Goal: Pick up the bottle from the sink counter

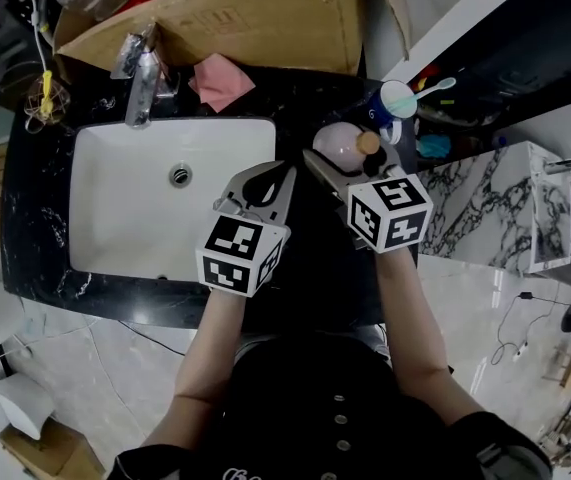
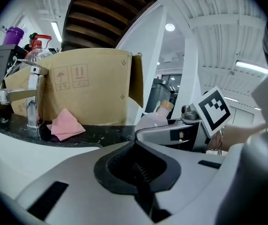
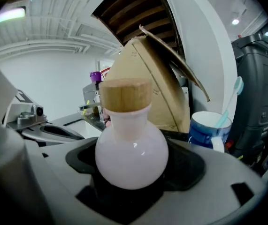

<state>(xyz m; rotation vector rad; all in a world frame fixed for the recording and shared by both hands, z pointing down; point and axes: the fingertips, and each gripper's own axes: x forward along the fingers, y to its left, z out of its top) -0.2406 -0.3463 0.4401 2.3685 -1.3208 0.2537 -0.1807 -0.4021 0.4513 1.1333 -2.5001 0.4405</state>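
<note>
The right gripper (image 3: 131,184) is clamped on the bottle (image 3: 131,149), its two jaws pressed against either side of the round, pale pink belly, with the wooden-coloured cap standing upright above them. From overhead, the bottle (image 1: 337,145) sits over the black counter (image 1: 310,93), just right of the white sink (image 1: 95,203) and near a blue cup (image 1: 393,103) with a toothbrush standing in it. I can't tell whether its base is touching the stone or has come clear of it. The left gripper (image 1: 268,181) hangs beside the right one, over the sink's right edge, its jaws drawn together with nothing between them; in its own view the dark pads meet at the middle (image 2: 138,172). Behind the basin stands the chrome faucet (image 1: 143,83), and next to it a crumpled pink cloth (image 1: 222,81) lies on the counter against a large cardboard box (image 1: 255,18). The person's bare forearms reach forward from a dark top to both grippers.
</note>
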